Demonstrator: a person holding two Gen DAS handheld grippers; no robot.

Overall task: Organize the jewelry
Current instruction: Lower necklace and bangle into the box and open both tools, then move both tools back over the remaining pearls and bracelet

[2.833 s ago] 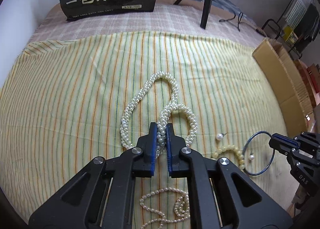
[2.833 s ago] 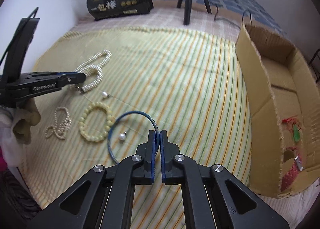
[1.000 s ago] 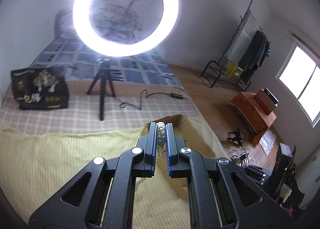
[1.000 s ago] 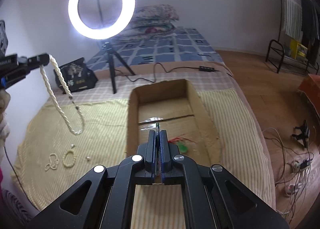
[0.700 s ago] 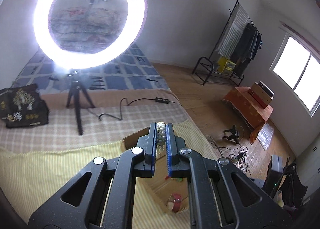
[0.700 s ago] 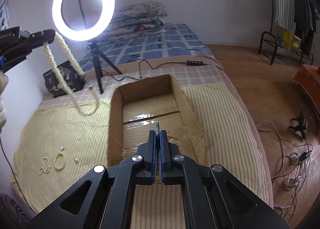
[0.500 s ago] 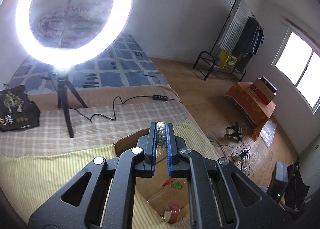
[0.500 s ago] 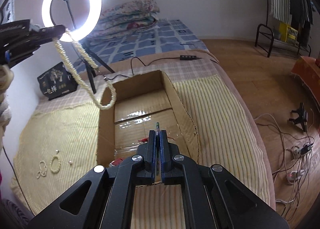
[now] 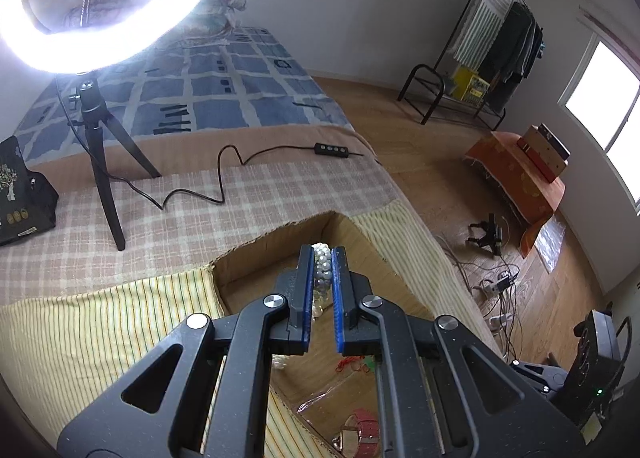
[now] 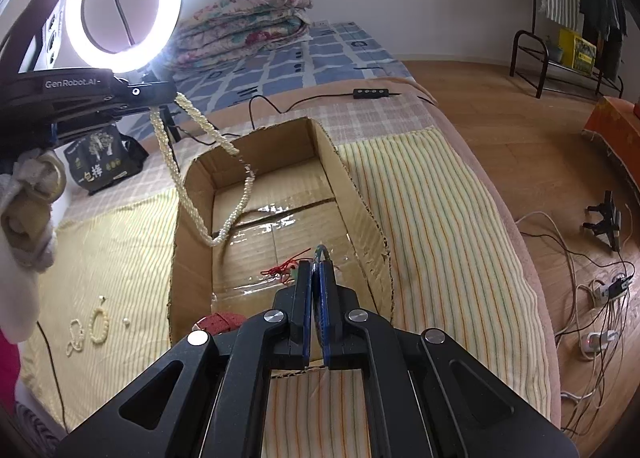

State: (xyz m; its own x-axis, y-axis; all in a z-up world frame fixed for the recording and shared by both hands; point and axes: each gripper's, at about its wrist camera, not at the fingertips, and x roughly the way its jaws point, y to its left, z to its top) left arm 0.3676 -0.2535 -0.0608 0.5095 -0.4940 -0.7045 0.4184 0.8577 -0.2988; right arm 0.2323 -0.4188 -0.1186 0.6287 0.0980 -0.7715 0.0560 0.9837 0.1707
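Observation:
My left gripper [image 9: 322, 258] is shut on a white pearl necklace [image 9: 322, 270]. In the right wrist view the left gripper [image 10: 168, 92] holds the necklace [image 10: 188, 202] so its loop hangs down into the open cardboard box [image 10: 352, 194]. My right gripper [image 10: 316, 270] is shut on a thin blue bangle [image 10: 320, 252], held over the near part of the box. Inside the box lie a red cord piece [image 10: 284, 268] and a red watch strap [image 10: 220, 320]. The box also shows in the left wrist view [image 9: 256, 258].
A yellow striped cloth [image 10: 432, 218] covers the bed. On it, left of the box, lie a bead bracelet [image 10: 98, 324], a small pearl strand [image 10: 75, 342] and a pearl stud [image 10: 126, 323]. A ring light on a tripod [image 10: 124, 6] and a black bag [image 10: 100, 166] stand behind.
Both grippers have moved closer over the box. The hanging necklace loop has swung from the box's left edge to inside it. Both grips are unchanged.

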